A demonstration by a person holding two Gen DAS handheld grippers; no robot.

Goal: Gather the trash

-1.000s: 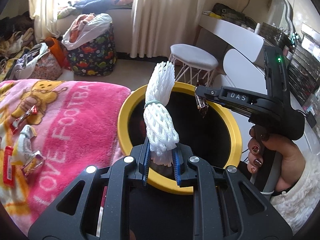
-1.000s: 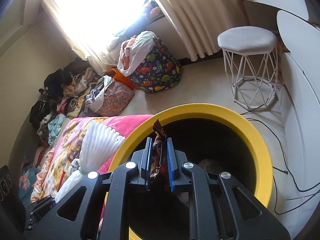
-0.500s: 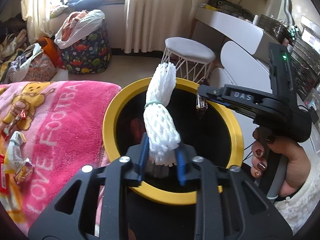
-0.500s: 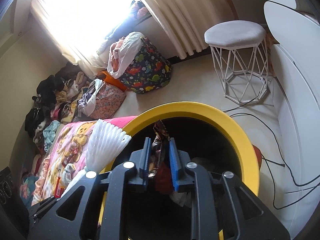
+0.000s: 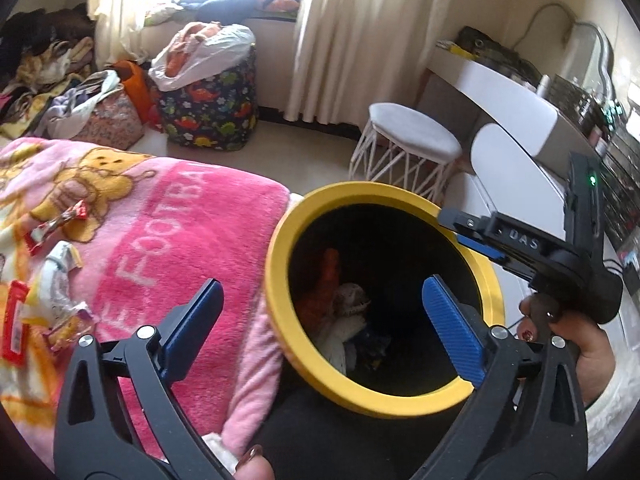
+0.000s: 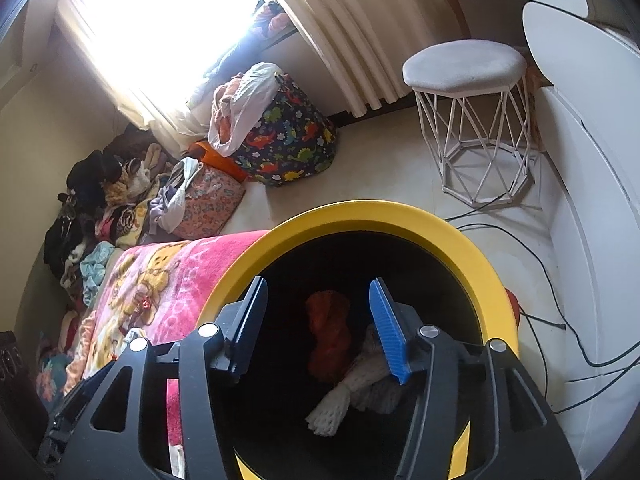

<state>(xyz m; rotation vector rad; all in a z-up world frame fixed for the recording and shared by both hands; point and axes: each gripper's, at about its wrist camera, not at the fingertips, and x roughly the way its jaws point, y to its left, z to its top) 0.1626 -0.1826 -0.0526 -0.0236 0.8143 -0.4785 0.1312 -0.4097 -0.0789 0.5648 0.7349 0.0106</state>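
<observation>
A black bin with a yellow rim (image 5: pixel 280 280) stands beside the bed; it also shows in the right wrist view (image 6: pixel 472 256). My left gripper (image 5: pixel 320 312) is open and empty above the bin's near left rim. My right gripper (image 6: pixel 316 320) is open and empty over the bin mouth; it also shows from the side in the left wrist view (image 5: pixel 480 240). Inside the bin lie white foam net (image 6: pixel 340 400), an orange net (image 6: pixel 328 332) and a dark wrapper (image 5: pixel 372 344). Several snack wrappers (image 5: pixel 56 224) lie on the pink blanket (image 5: pixel 168 240).
A white wire stool (image 5: pixel 408 148) and a white desk (image 5: pixel 500 96) stand beyond the bin. Cables (image 6: pixel 560 320) run over the floor on the right. A dinosaur-print bag (image 5: pixel 208 108) and piles of clothes (image 6: pixel 120 200) sit by the window.
Both grippers have opened. The white foam net has left my left gripper and the dark wrapper has left my right one; both now lie in the bin.
</observation>
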